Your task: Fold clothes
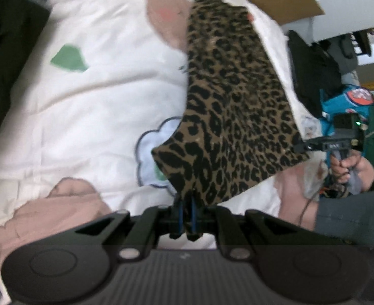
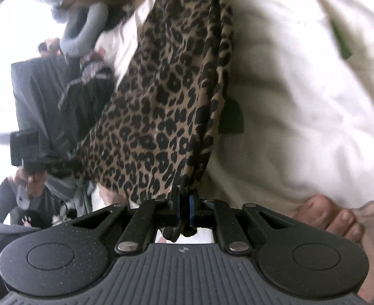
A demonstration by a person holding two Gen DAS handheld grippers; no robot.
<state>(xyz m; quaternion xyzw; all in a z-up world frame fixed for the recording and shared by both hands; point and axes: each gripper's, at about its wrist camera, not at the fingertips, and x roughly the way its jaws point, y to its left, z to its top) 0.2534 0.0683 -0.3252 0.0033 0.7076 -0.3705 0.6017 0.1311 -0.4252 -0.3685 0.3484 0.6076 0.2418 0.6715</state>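
I hold the leopard-print garment (image 1: 227,106) stretched between left tongs (image 1: 186,204) and right tongs (image 2: 184,200), both clamped on corners, above the bed (image 1: 90,106)

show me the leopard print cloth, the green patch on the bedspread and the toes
leopard print cloth (image 1: 227,106), left wrist view, middle of the hanging fabric
green patch (image 1: 68,59), left wrist view, centre of the patch
toes (image 2: 339,218), right wrist view, on the middle toe

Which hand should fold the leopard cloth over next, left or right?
Probably either: the left gripper and right gripper are each shut on a corner of the leopard cloth, lifted above the white quilt. Neither looks better placed.
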